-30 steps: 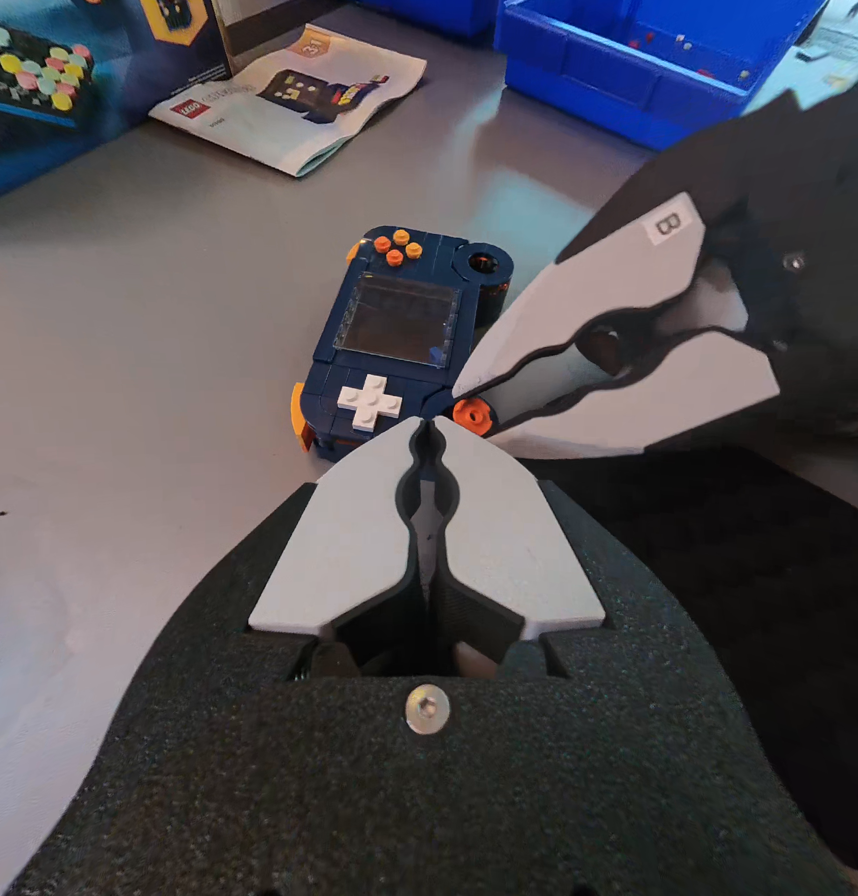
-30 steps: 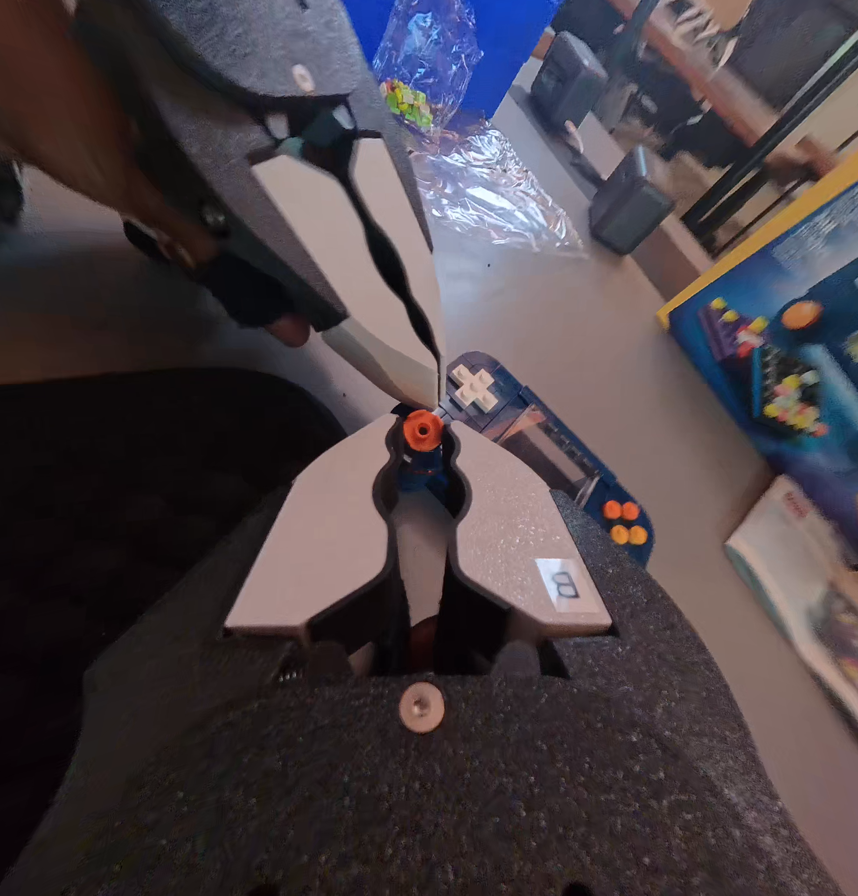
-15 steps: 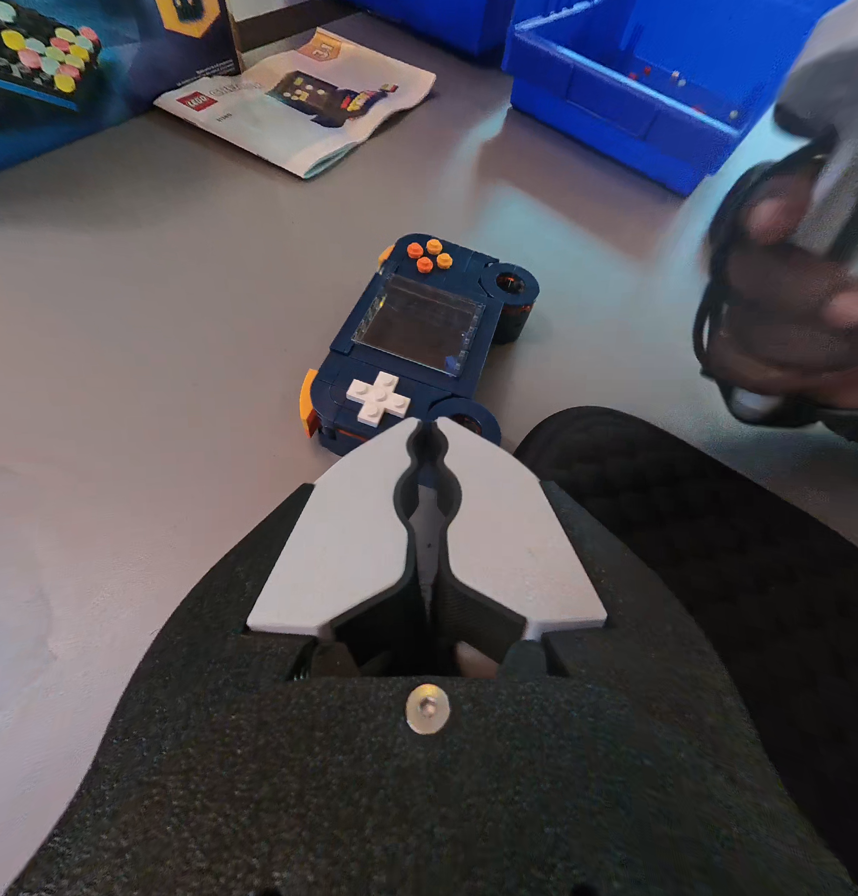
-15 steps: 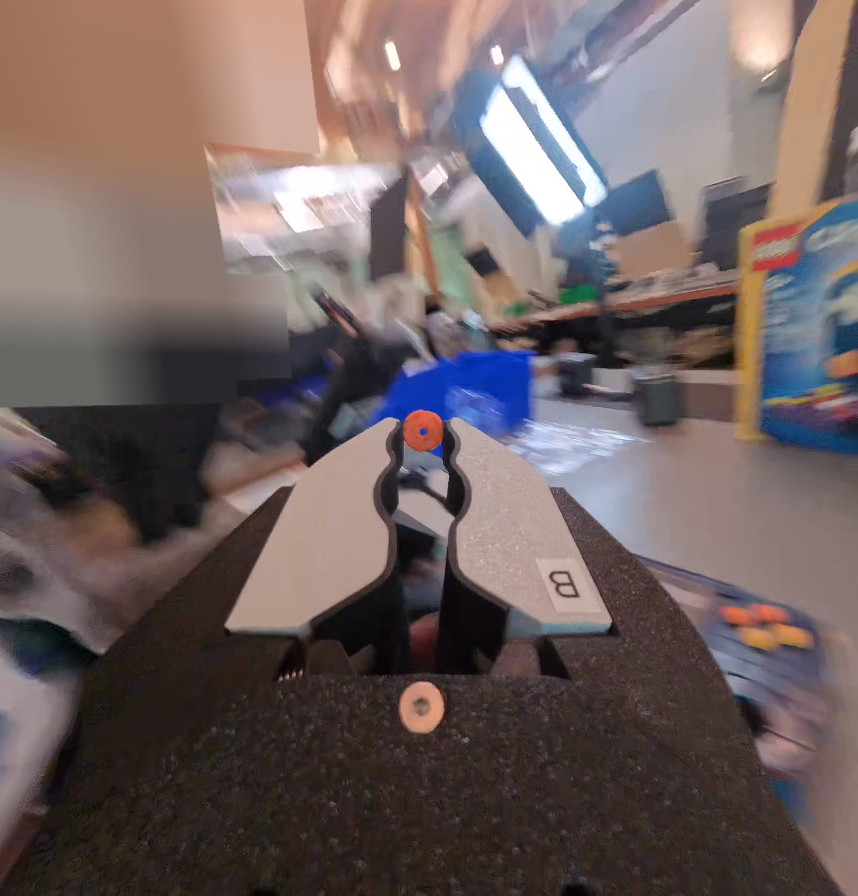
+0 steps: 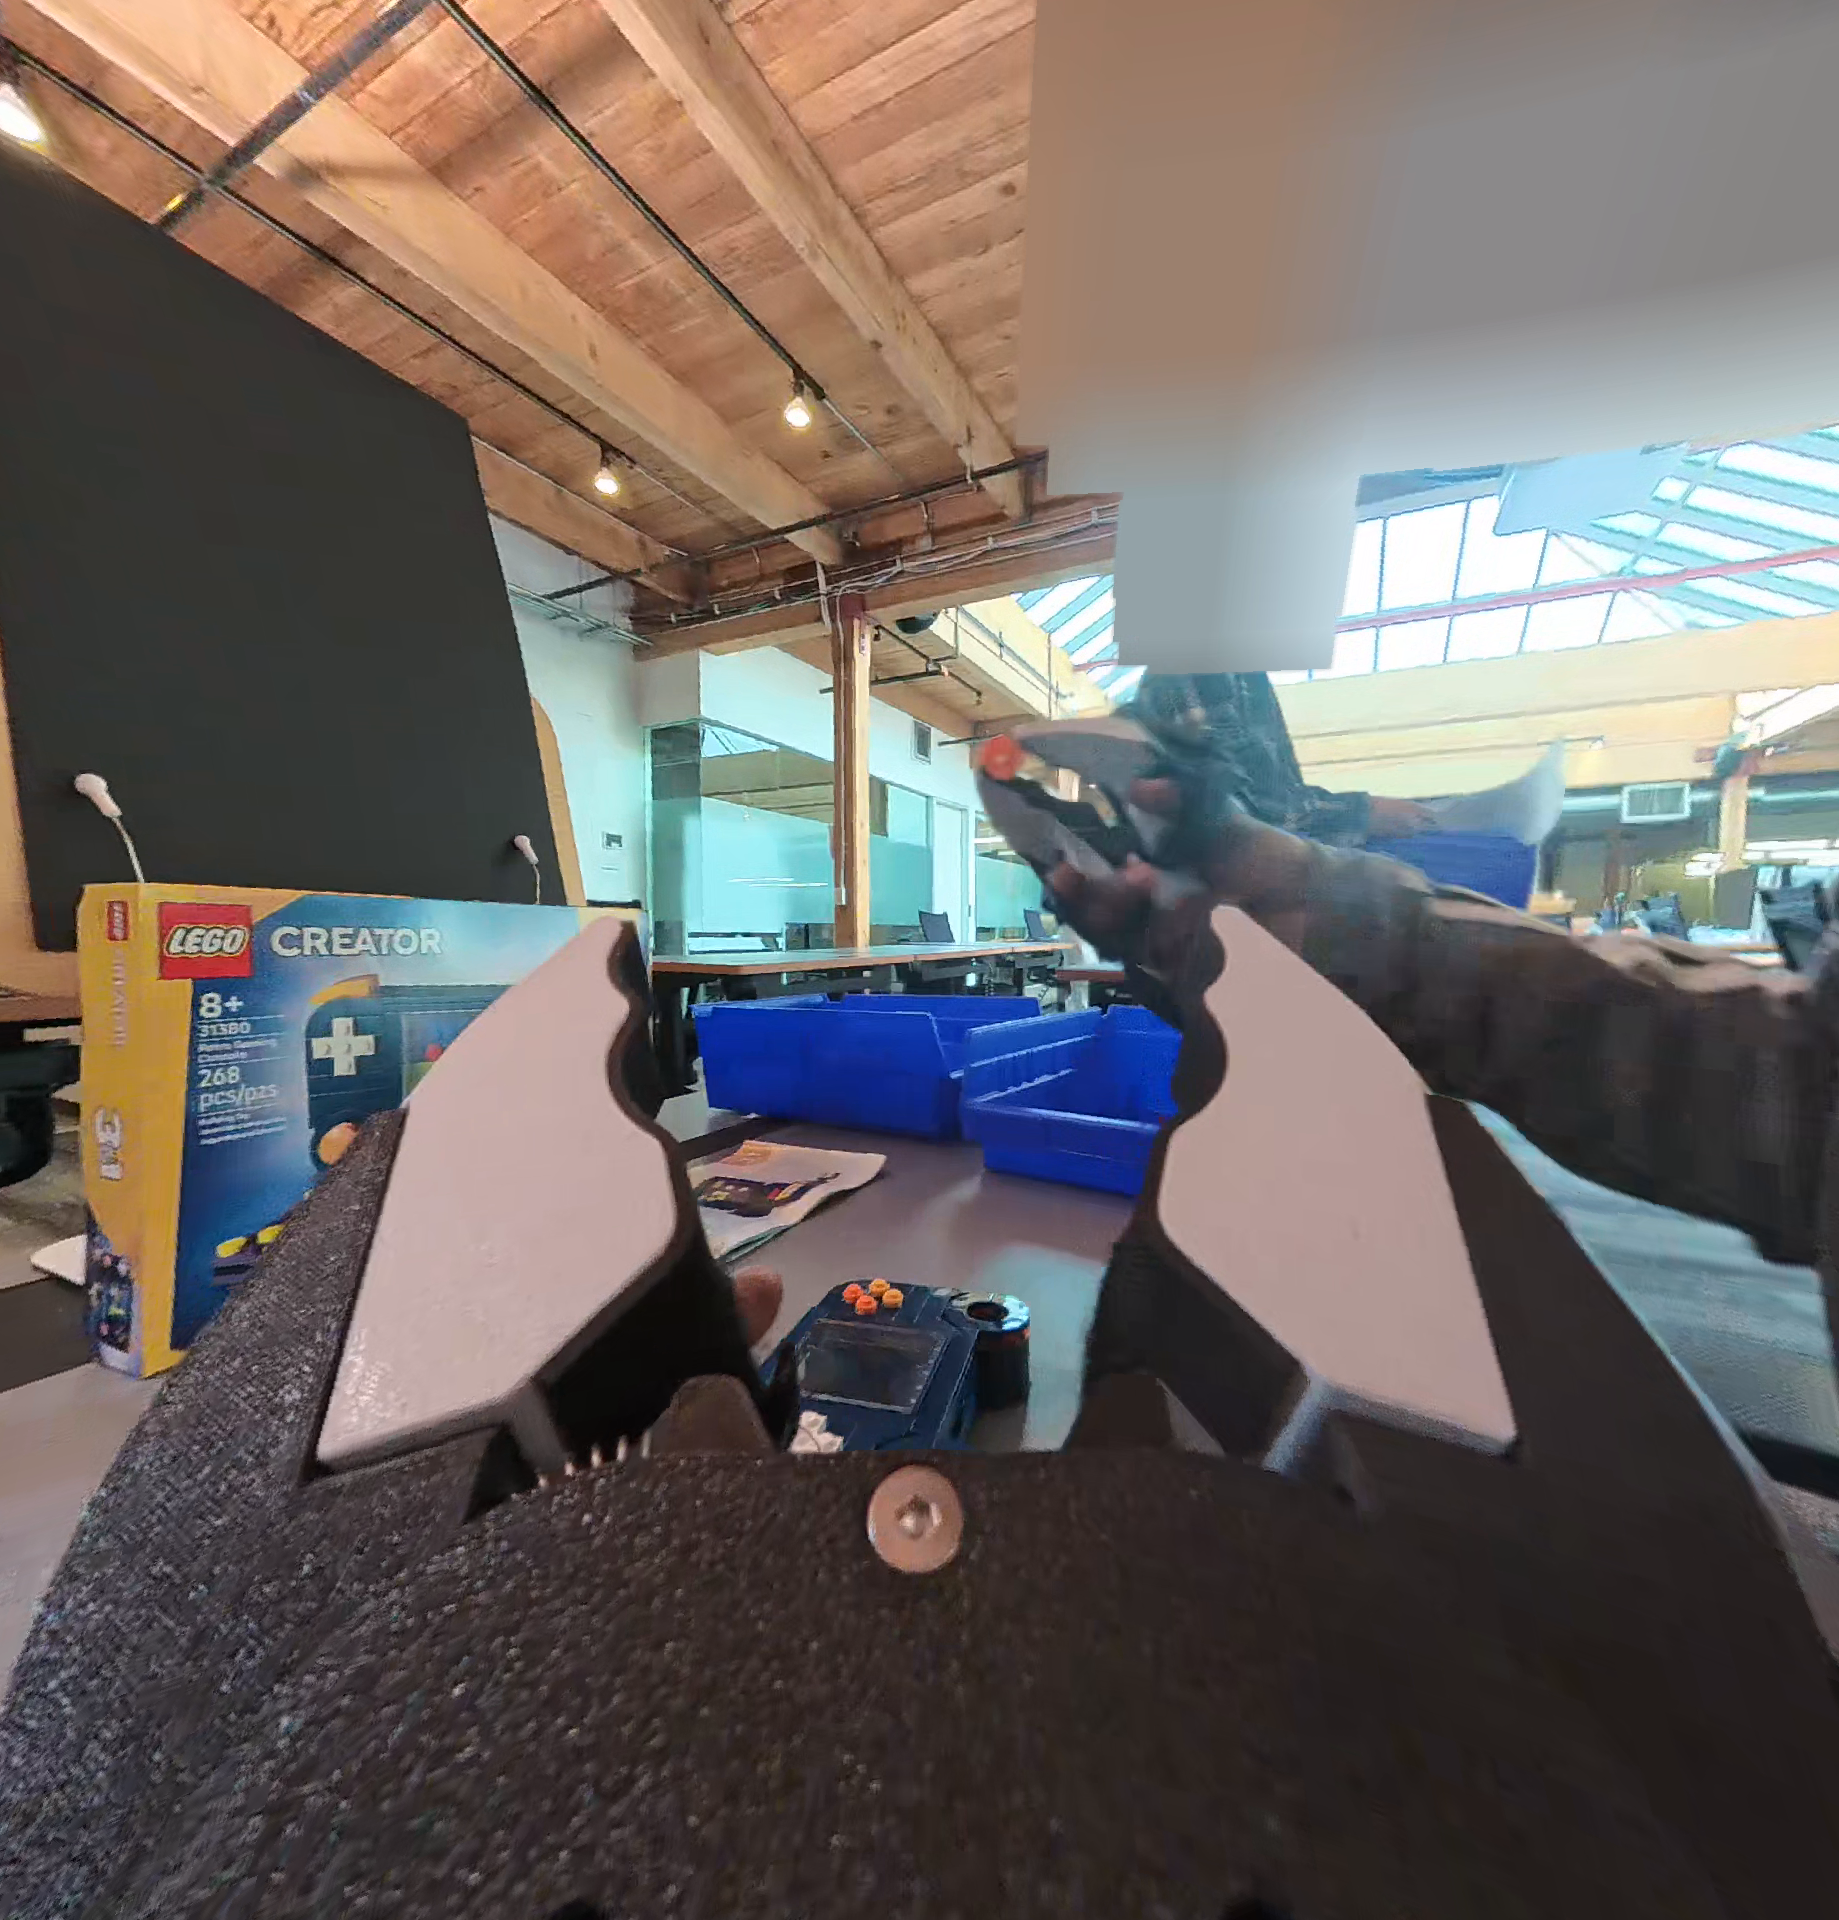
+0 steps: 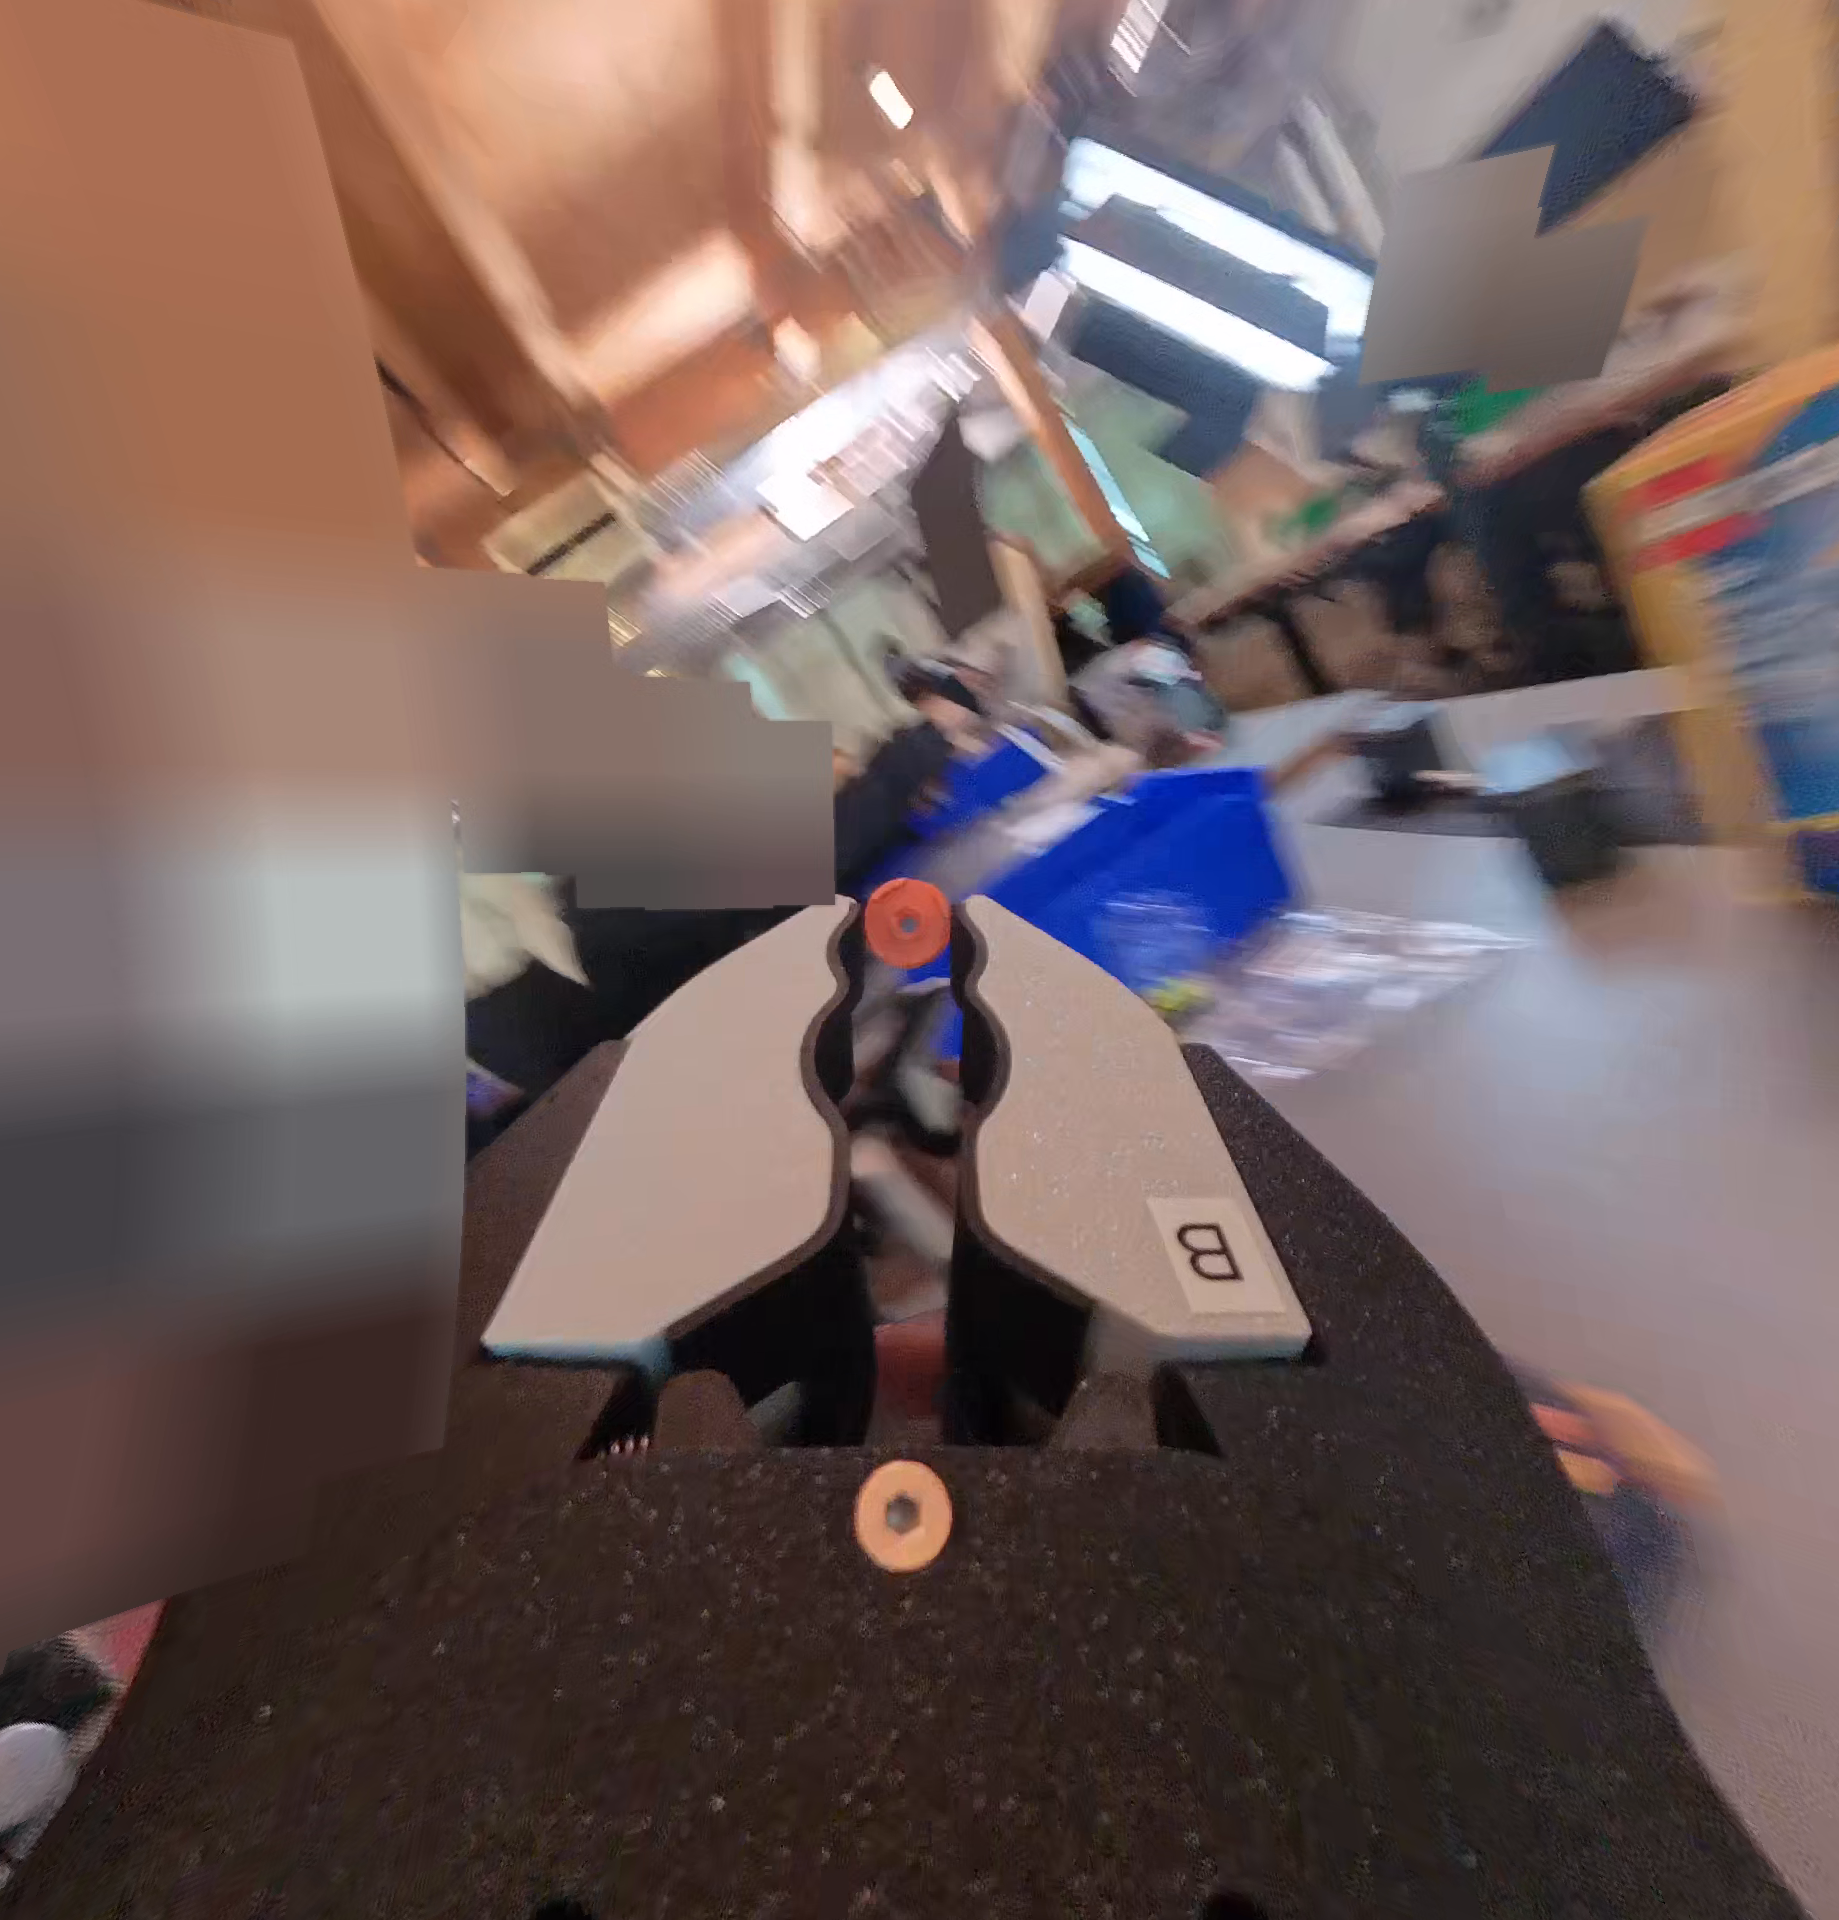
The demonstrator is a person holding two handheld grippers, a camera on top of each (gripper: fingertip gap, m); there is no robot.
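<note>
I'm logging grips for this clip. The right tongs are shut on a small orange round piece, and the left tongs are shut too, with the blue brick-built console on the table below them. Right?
Not quite. The left tongs are wide open and hold nothing, as the left wrist view shows. The rest stands: the right tongs pinch the small orange round piece at their tips, and the blue brick-built console lies on the table below.

The left gripper (image 5: 910, 1023), shut before, now gapes wide and sits raised off the table (image 5: 946, 1210). The right gripper (image 5: 998, 774) rises to upper right of frame, carrying the orange piece (image 6: 904, 923) away from the blue console (image 5: 879, 1371).
</note>
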